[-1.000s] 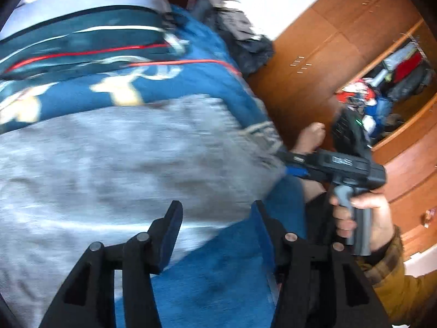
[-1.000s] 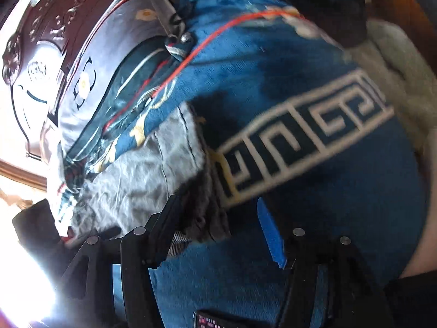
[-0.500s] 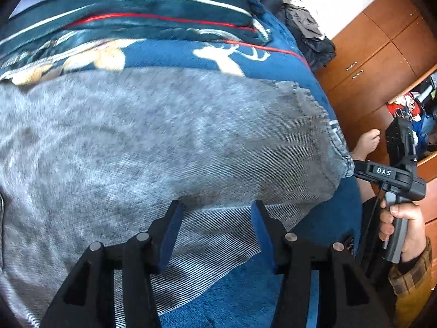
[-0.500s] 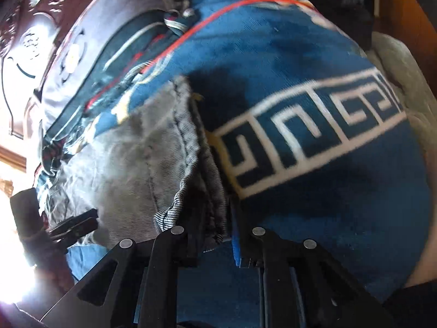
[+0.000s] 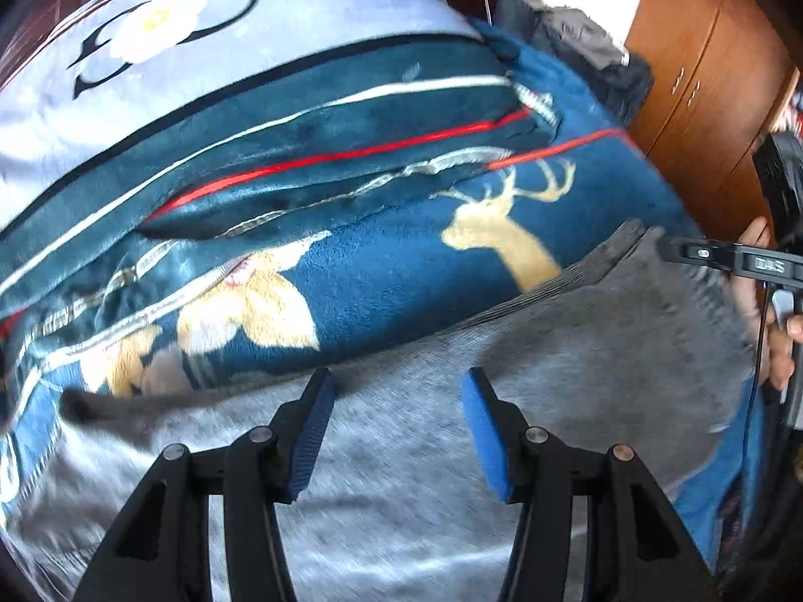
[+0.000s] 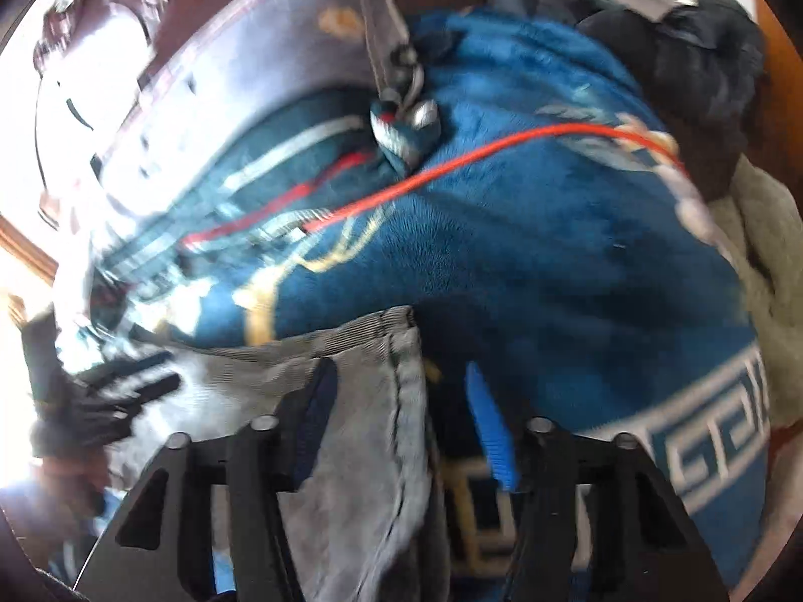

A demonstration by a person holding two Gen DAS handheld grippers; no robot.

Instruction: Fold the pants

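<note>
Garment: the grey corduroy pants lie spread across the lower half of the left wrist view, on a dark blue plush blanket with a gold deer print; in the right wrist view their hemmed edge runs down the lower middle of the frame.
Left gripper: jaws spread about halfway, over flat cloth at lower centre; nothing is pinched between the blue pads.
Right gripper: jaws opening, with the pants' edge lying between them; the pads do not look pressed on it. Seen from the left wrist view, it sits at the right edge of the frame by the pants' far corner, a hand on its handle.
Surroundings: a pale pillow with a flower print at upper left, brown wooden cupboards at upper right.
Progress: judging by the layout, the cloth is a broad single-looking sheet, blurred, so layers are hard to count. At most a first fold is in place.
Left to do: probably further folds and smoothing into a compact stack.
</note>
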